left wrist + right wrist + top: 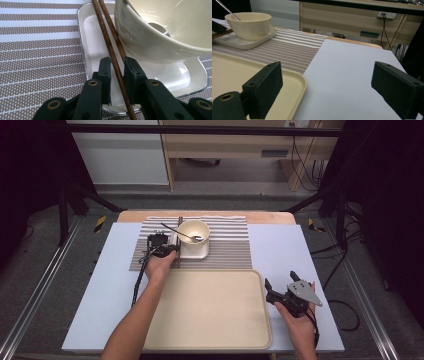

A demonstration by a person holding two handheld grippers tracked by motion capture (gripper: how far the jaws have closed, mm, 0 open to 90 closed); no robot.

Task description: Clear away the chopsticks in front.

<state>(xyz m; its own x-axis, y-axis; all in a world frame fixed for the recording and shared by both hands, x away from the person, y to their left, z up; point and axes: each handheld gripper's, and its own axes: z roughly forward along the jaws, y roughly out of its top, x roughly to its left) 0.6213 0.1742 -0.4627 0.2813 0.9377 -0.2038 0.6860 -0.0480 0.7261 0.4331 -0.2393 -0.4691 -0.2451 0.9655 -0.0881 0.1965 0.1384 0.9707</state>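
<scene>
A pair of dark wooden chopsticks (179, 237) (110, 42) lies along the left side of a small white rectangular plate (192, 254) (97, 50). On that plate stands a cream bowl (194, 231) (162, 30) (249, 25) with a metal spoon (177, 232) in it. My left gripper (174, 250) (117, 60) is low over the plate's near end. Its jaws straddle the chopsticks closely, one stick showing in the gap and the other running under the right jaw. My right gripper (280, 279) (328, 75) hovers wide open and empty right of the big tray.
A large beige tray (210, 310) (227, 72) lies near the front edge. A brown-and-white striped placemat (225, 245) (37, 50) (294, 47) lies under the plate. The pale blue table cover (295, 255) (352, 70) is bare at the right. A black frame surrounds the table.
</scene>
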